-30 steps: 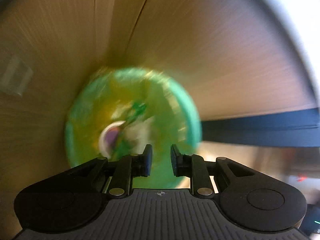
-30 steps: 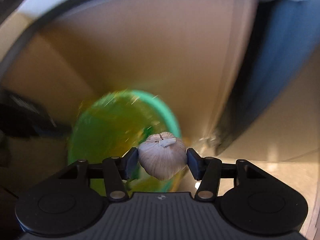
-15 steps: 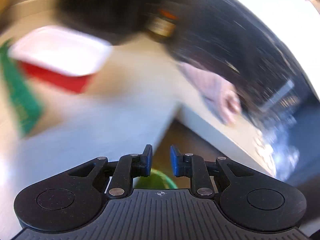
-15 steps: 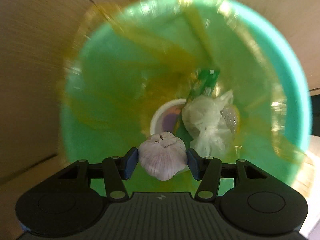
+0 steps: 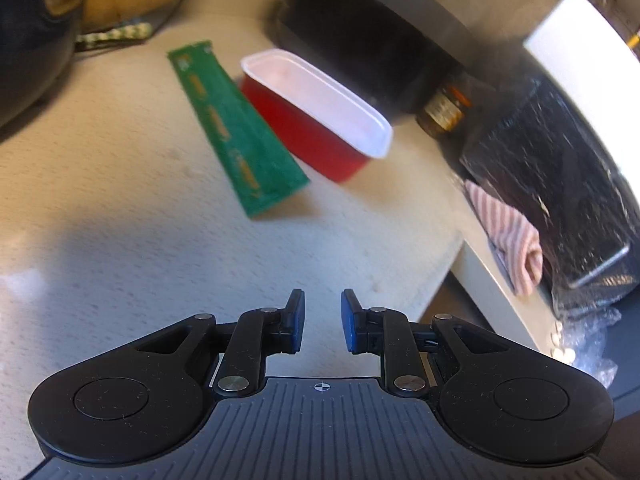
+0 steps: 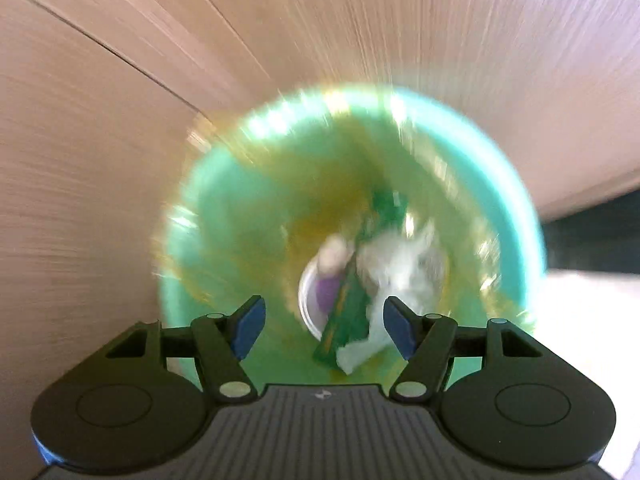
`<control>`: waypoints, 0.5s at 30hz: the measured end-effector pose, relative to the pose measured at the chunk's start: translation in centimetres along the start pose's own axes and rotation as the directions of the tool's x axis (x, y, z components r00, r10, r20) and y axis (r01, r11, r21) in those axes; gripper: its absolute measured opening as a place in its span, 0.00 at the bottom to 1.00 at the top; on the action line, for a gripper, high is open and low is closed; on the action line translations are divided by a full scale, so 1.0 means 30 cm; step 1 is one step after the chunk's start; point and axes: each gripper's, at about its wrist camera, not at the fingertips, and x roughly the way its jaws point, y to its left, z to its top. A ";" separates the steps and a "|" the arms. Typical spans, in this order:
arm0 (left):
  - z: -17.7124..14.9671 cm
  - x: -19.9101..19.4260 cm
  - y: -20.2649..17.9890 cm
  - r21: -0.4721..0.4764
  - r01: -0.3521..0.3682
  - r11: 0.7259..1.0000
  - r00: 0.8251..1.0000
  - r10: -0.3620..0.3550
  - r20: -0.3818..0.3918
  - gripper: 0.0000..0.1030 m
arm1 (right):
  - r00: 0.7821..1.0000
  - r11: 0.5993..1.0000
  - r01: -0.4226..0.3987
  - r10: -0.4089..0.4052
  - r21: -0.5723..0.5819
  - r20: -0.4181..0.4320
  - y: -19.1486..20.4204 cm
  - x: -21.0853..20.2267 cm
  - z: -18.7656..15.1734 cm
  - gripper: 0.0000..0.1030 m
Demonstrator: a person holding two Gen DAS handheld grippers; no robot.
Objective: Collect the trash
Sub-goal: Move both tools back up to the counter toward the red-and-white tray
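In the right wrist view my right gripper (image 6: pixel 324 324) is open and empty, above a green bin (image 6: pixel 224 248) lined with a yellowish bag. The garlic bulb (image 6: pixel 334 258) lies inside among a white cup (image 6: pixel 310 308), a green wrapper (image 6: pixel 348 316) and a white crumpled bag (image 6: pixel 400 264). In the left wrist view my left gripper (image 5: pixel 322 322) is empty with a narrow gap between its pads, low over a pale countertop (image 5: pixel 120 208). Ahead lie a flat green wrapper (image 5: pixel 236 132) and a red tub with a white inside (image 5: pixel 316 116).
A striped pink cloth (image 5: pixel 508 240) hangs at the counter's right edge beside a black bag (image 5: pixel 560 176). A brown jar (image 5: pixel 444 110) stands behind the tub under a dark appliance (image 5: pixel 360 28). Wooden cabinet panels (image 6: pixel 120 100) surround the bin.
My right gripper opened and the garlic bulb dropped into the bin. My left gripper swung up from the bin to the countertop and now faces the wrapper and tub.
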 end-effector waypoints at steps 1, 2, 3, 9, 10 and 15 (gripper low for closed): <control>0.002 -0.002 0.009 -0.007 -0.006 1.000 1.000 0.006 0.011 0.22 | 0.999 1.000 -0.010 0.011 -0.019 0.042 0.016 -0.070 -0.001 0.64; 0.005 -0.001 0.016 -0.017 -0.009 1.000 1.000 0.009 0.020 0.22 | 0.997 0.999 -0.017 0.020 -0.037 0.079 0.033 -0.134 -0.001 0.64; 0.008 -0.004 0.023 -0.029 -0.007 1.000 1.000 0.008 0.026 0.22 | 0.993 0.998 -0.020 0.026 -0.056 0.115 0.052 -0.199 0.001 0.64; 0.020 -0.010 0.028 -0.026 -0.015 1.000 0.999 0.016 0.039 0.22 | 0.915 0.956 0.039 0.083 -0.292 0.394 0.263 -0.559 0.014 0.64; 0.022 -0.013 0.032 -0.026 -0.021 0.999 0.999 0.022 0.045 0.22 | 0.890 0.940 0.053 0.109 -0.337 0.442 0.313 -0.616 0.011 0.64; 0.039 -0.049 0.069 -0.031 -0.068 0.997 0.996 0.070 0.064 0.22 | 0.791 0.850 0.033 0.300 -0.526 0.534 0.571 -0.785 -0.020 0.73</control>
